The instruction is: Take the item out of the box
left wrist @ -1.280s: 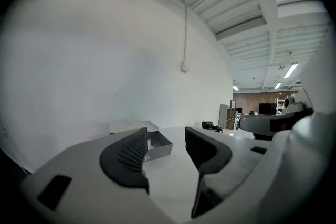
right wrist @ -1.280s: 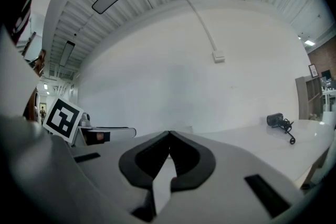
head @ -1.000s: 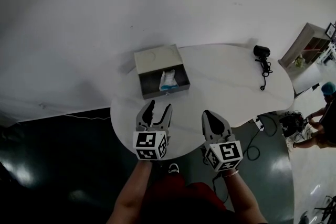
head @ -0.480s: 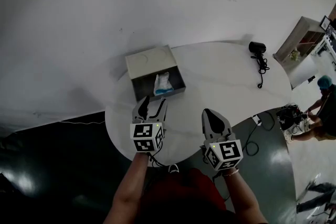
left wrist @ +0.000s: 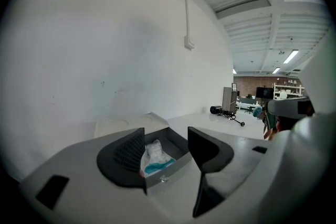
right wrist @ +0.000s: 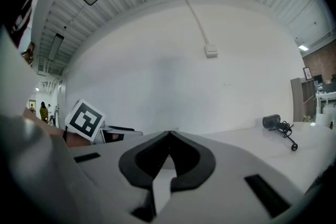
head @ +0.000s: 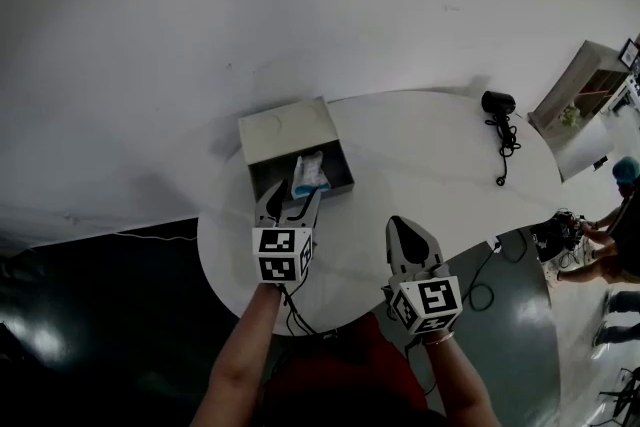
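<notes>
Left claw (head: 293, 203) is spread wide and empty, lined up at the open front of the box (head: 285, 130). The white-and-teal item (head: 308, 172) lies inside, framed between the jaws, which looks staged for a straight reach-in. Right claw (head: 407, 233) is closed on nothing and held over the surface (head: 450, 145), apart from the box, probably parked to stay out of the way.

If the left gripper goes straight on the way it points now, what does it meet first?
The left gripper would probably meet the front wall of the open grey box first, with the white-blue packet just behind; depth is unclear.
</notes>
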Tool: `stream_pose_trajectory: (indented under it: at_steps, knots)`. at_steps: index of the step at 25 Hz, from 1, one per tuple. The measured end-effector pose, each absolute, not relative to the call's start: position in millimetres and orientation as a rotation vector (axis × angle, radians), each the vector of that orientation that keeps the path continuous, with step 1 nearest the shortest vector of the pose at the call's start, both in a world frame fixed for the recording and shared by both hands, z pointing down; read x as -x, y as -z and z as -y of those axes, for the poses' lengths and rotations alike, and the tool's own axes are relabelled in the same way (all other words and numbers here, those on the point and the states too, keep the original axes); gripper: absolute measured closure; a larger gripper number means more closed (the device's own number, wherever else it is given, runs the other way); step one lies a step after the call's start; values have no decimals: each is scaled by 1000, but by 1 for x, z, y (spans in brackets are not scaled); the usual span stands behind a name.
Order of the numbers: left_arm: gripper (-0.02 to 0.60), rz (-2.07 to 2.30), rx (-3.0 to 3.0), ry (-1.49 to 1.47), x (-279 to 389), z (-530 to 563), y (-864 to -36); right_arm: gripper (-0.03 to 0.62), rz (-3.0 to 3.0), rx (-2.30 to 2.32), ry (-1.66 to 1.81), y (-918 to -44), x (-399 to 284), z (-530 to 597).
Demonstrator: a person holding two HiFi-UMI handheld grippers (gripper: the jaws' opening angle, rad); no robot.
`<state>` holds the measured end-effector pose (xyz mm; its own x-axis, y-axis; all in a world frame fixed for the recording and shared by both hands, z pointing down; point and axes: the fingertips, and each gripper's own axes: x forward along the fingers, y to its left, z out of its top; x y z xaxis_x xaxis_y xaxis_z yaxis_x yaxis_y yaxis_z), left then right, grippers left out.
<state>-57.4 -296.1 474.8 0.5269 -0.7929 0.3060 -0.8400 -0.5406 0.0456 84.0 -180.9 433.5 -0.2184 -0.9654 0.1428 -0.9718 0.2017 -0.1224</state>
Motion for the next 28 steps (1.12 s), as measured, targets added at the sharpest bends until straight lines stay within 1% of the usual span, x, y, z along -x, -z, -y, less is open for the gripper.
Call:
stream_pose_trajectory:
  at_steps: [14, 28]
  knots:
    - [336, 1403, -2462, -539, 40, 356, -507, 580, 2444, -1855, -381, -452, -109, 238]
    - [336, 1370, -2385, -754, 28, 385, -547, 580, 2466, -1780, -433, -469, -119, 280]
